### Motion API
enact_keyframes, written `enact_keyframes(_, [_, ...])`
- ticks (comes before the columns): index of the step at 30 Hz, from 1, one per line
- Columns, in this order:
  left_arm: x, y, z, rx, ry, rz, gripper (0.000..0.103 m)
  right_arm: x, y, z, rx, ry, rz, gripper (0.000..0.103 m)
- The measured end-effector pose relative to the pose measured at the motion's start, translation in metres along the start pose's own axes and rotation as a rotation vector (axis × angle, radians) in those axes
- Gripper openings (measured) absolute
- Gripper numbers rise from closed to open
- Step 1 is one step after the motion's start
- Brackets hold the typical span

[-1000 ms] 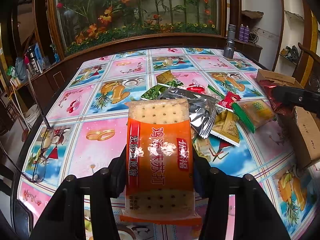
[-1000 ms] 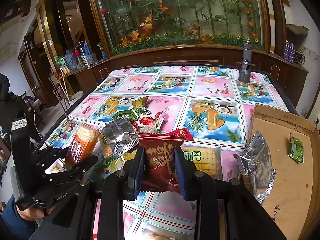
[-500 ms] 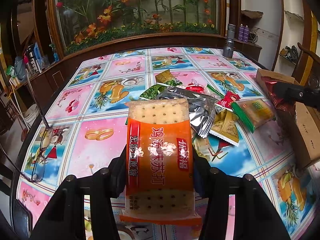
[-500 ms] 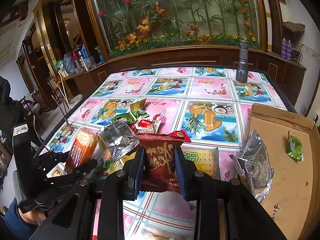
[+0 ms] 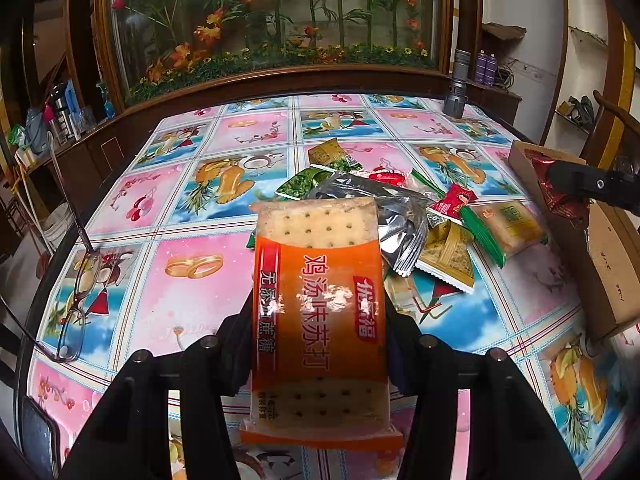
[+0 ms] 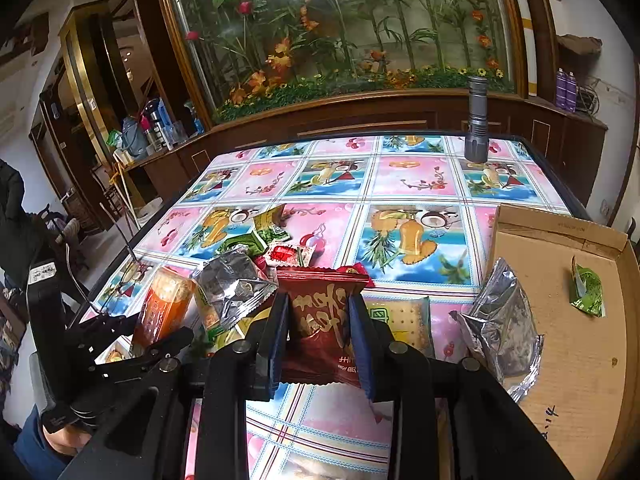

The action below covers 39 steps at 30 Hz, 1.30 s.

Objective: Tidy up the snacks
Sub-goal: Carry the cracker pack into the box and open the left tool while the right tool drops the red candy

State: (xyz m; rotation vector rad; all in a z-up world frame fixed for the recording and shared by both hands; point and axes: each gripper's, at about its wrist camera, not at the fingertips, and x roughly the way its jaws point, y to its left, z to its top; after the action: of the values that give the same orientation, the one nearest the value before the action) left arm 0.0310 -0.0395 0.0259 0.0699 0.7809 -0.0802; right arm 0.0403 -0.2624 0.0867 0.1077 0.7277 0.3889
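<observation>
The left gripper (image 5: 320, 336) clenched a glossy orange cracker pack (image 5: 320, 312), the right gripper (image 6: 320, 332) a crinkly maroon packet (image 6: 320, 320), near the flat cardboard box (image 6: 580, 320).

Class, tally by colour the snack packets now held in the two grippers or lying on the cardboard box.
Orange cracker packet: 1
Dark red snack packet: 1
Silver foil packet: 1
Small green packet: 1
Total: 4

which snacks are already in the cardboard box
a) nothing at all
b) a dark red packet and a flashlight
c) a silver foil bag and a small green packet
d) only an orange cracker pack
c: in the right wrist view the silver foil bag and the small green packet lie in the cardboard box.
</observation>
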Motion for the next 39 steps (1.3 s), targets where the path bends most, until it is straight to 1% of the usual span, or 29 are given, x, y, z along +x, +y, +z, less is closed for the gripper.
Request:
enact_keyframes(4, [-0.003, -0.001, 0.001, 0.007, -0.012, -0.01, 0.052, -0.002, -0.009, 0.002, 0.037, -0.005, -0.003, 0.032])
enact_keyframes(8, [-0.005, 0.002, 0.003, -0.021, -0.011, -0.068, 0.052, -0.005, -0.021, 0.005, 0.091, -0.014, -0.005, 0.032])
enact_keyframes(11, [-0.006, 0.002, 0.004, -0.031, -0.013, -0.074, 0.052, -0.009, -0.032, 0.007, 0.136, -0.03, -0.019, 0.032])
enact_keyframes(14, [-0.011, 0.002, 0.008, -0.051, -0.019, -0.096, 0.052, -0.015, -0.051, 0.01, 0.203, -0.047, -0.045, 0.032])
enact_keyframes(17, [-0.02, -0.01, 0.015, -0.024, -0.045, -0.097, 0.052, -0.023, -0.078, 0.013, 0.288, -0.065, -0.073, 0.032])
enact_keyframes(19, [-0.024, -0.023, 0.02, -0.005, -0.052, -0.12, 0.052, -0.03, -0.1, 0.013, 0.362, -0.079, -0.107, 0.032])
enact_keyframes(22, [-0.029, -0.051, 0.029, 0.031, -0.054, -0.176, 0.052, -0.043, -0.127, 0.011, 0.441, -0.103, -0.148, 0.032])
enact_keyframes(25, [-0.031, -0.085, 0.038, 0.065, -0.05, -0.244, 0.052, -0.056, -0.154, 0.009, 0.523, -0.123, -0.177, 0.032])
enact_keyframes(27, [-0.03, -0.113, 0.043, 0.086, -0.035, -0.31, 0.052, -0.066, -0.171, 0.006, 0.574, -0.141, -0.189, 0.032])
enact_keyframes(30, [-0.031, -0.148, 0.048, 0.109, -0.021, -0.388, 0.052, -0.074, -0.186, 0.003, 0.622, -0.151, -0.201, 0.032])
enact_keyframes(33, [-0.028, -0.186, 0.052, 0.134, -0.003, -0.466, 0.052, -0.073, -0.195, -0.001, 0.65, -0.121, -0.232, 0.032])
enact_keyframes(35, [-0.023, -0.202, 0.052, 0.154, 0.008, -0.478, 0.052, -0.067, -0.199, -0.002, 0.663, -0.088, -0.248, 0.032])
enact_keyframes(39, [-0.003, -0.23, 0.05, 0.151, 0.074, -0.527, 0.052, -0.06, -0.207, -0.006, 0.694, -0.033, -0.268, 0.032])
